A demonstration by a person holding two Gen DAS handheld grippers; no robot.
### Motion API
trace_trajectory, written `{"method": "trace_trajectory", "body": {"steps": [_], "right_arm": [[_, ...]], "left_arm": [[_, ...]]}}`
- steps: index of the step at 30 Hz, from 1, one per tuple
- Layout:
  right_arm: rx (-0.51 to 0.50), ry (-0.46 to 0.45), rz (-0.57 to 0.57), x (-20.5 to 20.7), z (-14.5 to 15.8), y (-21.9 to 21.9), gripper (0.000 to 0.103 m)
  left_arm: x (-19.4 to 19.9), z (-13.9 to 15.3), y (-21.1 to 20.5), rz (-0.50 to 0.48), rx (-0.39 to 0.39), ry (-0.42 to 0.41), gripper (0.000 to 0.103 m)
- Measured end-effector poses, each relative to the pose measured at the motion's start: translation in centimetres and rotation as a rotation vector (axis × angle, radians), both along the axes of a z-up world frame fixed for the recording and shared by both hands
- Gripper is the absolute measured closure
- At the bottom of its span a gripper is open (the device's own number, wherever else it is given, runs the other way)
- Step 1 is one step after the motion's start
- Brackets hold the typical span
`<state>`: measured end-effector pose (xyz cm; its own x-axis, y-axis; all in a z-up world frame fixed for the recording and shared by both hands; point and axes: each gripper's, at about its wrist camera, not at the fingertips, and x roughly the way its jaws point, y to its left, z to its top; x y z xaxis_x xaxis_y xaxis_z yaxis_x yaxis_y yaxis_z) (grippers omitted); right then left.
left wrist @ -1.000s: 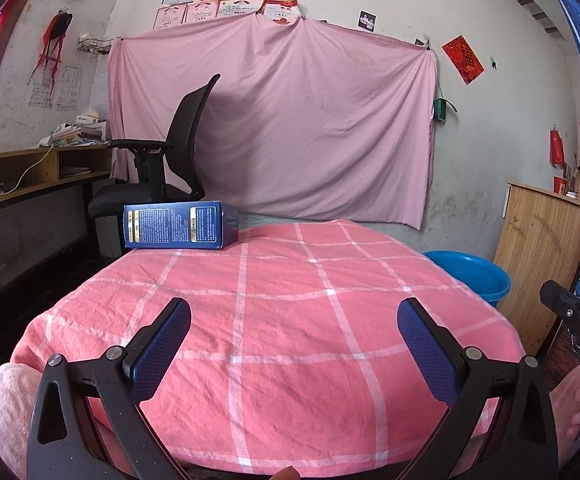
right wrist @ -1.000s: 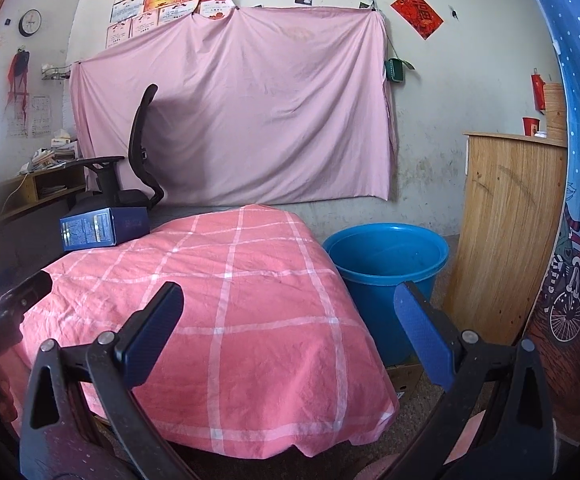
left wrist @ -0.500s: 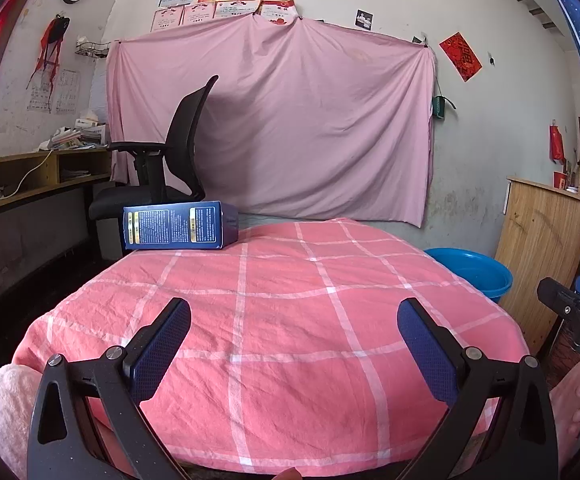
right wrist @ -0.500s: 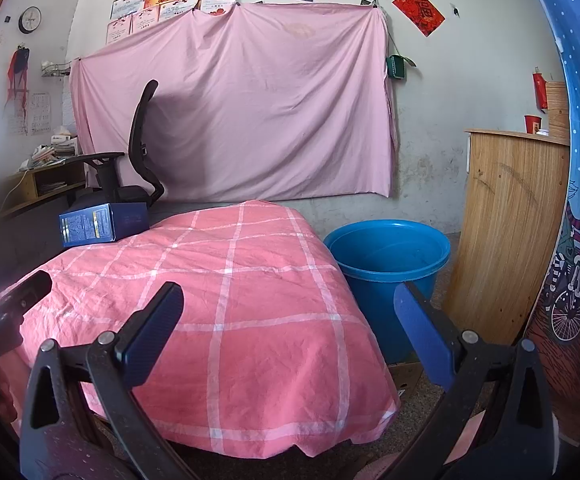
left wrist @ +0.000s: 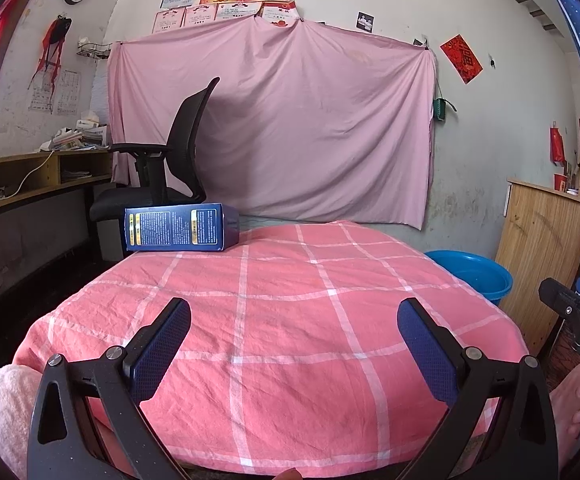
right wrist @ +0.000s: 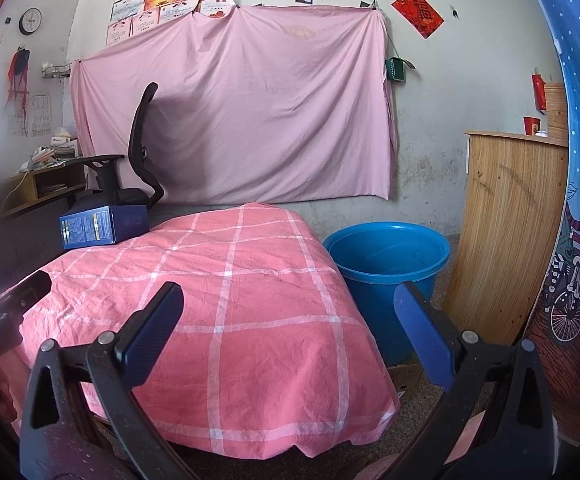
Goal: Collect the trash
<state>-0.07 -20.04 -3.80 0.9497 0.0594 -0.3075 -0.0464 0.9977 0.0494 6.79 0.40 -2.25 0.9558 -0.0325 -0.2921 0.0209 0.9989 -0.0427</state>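
A dark blue rectangular carton (left wrist: 181,227) lies on its long side at the far left edge of the worktop (left wrist: 290,320). Its broad face carries panels of small pale print framed by yellow strips, and its surface looks smooth and faintly glossy. In the right wrist view the same carton (right wrist: 104,226) shows a plain blue end face.

The left claw (left wrist: 294,338) hangs low over the near edge of the worktop with its jaws spread wide and nothing between them; the carton sits well apart from it, toward eleven o'clock. The right claw (right wrist: 288,332) is likewise spread wide and empty, with the carton far off at about ten o'clock. Each claw has black, rigid arms with round metal pivots, and flat fingers (left wrist: 162,344) faced with dark blue stippled pads.

A salmon-pink cloth with a white grid covers the worktop, creased and hanging over the edges. A round, smooth blue plastic tub (right wrist: 388,268) stands on the floor just beside the worktop, at one o'clock from the right claw. Beyond the carton stands a black mesh-backed office chair (left wrist: 170,172), and a rumpled pink sheet (left wrist: 274,120) hangs on the wall.
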Motion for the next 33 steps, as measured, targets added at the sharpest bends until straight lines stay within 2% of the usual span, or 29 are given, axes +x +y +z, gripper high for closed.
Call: {"method": "trace_trajectory", "body": {"steps": [33], "right_arm": [[-0.001,-0.006,-0.003,-0.11,0.06,-0.06,0.0]], "left_arm": [[-0.24,0.27,-0.94,0.007,0.006,-0.01,0.002]]}}
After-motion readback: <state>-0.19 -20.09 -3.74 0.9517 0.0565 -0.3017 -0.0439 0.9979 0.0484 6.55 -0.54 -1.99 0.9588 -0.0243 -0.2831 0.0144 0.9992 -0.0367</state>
